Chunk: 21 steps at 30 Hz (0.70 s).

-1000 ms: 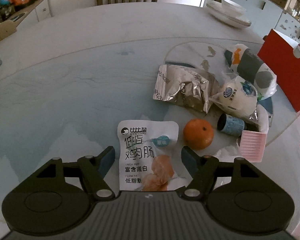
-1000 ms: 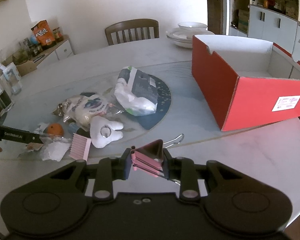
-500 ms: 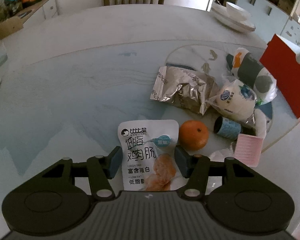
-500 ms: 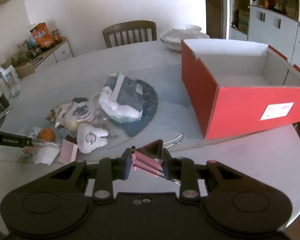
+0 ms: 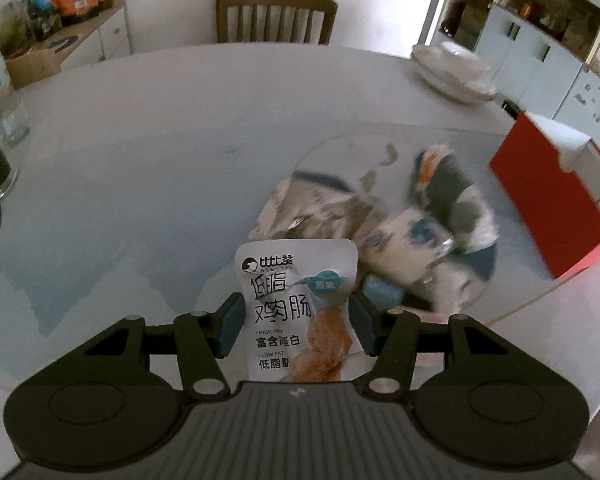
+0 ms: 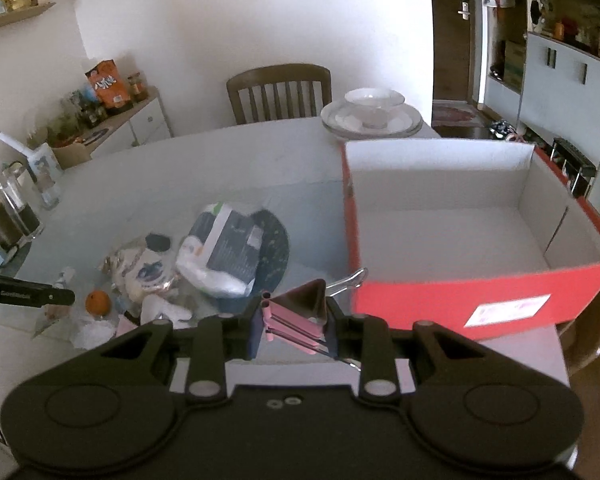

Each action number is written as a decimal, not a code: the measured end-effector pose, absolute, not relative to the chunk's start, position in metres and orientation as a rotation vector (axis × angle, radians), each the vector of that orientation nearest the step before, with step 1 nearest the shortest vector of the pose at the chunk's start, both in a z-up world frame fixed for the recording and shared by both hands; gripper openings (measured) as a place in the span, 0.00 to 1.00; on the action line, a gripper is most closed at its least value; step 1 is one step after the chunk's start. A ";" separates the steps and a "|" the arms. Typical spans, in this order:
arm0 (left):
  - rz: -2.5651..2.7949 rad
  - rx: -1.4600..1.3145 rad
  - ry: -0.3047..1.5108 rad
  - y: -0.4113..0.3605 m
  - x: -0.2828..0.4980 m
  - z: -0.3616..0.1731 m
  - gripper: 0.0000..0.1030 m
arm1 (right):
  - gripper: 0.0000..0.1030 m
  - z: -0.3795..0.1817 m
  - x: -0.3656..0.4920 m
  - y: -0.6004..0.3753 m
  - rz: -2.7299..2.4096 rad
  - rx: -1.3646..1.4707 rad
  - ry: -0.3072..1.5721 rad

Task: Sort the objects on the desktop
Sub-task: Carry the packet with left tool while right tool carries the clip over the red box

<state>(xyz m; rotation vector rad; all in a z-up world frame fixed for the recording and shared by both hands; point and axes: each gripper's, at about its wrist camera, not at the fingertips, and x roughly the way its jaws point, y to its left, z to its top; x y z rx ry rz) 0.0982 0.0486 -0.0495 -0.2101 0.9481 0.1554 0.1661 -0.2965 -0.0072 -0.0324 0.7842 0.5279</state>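
My left gripper [image 5: 296,330] is shut on a white snack pouch [image 5: 298,304] with Chinese print, held upright above the table. My right gripper [image 6: 292,322] is shut on a pink binder clip [image 6: 294,316] and holds it above the table, near the front left corner of the open red box [image 6: 452,292]. The box interior is white. The left gripper also shows at the left edge of the right wrist view [image 6: 28,294]. An orange [image 6: 98,302] lies in the pile of packets on the table.
The pile holds a silver foil bag [image 5: 320,210], a white-and-blue pouch [image 5: 404,246], a grey-and-white packet [image 6: 224,248] and a white plush tooth [image 6: 164,310]. Stacked plates with a bowl [image 6: 372,116] and a chair [image 6: 280,94] stand at the far side. Glassware [image 6: 10,216] stands left.
My left gripper closed on the snack pouch and lifted it off the table. My right gripper, still holding the clip, rose and moved toward the red box.
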 end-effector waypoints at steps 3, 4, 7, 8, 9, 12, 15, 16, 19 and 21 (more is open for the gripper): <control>0.134 -0.205 0.931 0.032 0.105 -0.035 0.54 | 0.29 0.001 0.176 -0.308 0.542 -0.024 0.774; 0.128 -0.201 0.926 0.028 0.107 -0.031 0.54 | 0.29 0.004 0.180 -0.313 0.547 -0.019 0.771; 0.097 -0.193 0.906 0.008 0.120 -0.016 0.54 | 0.29 0.011 0.191 -0.325 0.554 -0.014 0.758; 0.081 -0.190 0.897 0.000 0.125 -0.010 0.54 | 0.29 0.013 0.195 -0.329 0.554 -0.014 0.755; 0.069 -0.186 0.890 -0.006 0.129 -0.006 0.54 | 0.29 0.015 0.199 -0.333 0.558 -0.012 0.753; 0.029 -0.170 0.866 -0.027 0.141 0.007 0.54 | 0.29 0.019 0.211 -0.344 0.564 -0.016 0.745; -0.016 -0.157 0.851 -0.047 0.154 0.018 0.54 | 0.29 0.021 0.224 -0.357 0.565 -0.019 0.741; -0.031 -0.149 0.847 -0.055 0.159 0.022 0.54 | 0.29 0.022 0.228 -0.361 0.564 -0.021 0.741; -0.076 -0.127 0.837 -0.077 0.174 0.030 0.54 | 0.29 0.023 0.240 -0.371 0.557 -0.027 0.743; -0.097 -0.109 0.829 -0.089 0.182 0.034 0.54 | 0.29 0.024 0.248 -0.376 0.555 -0.028 0.743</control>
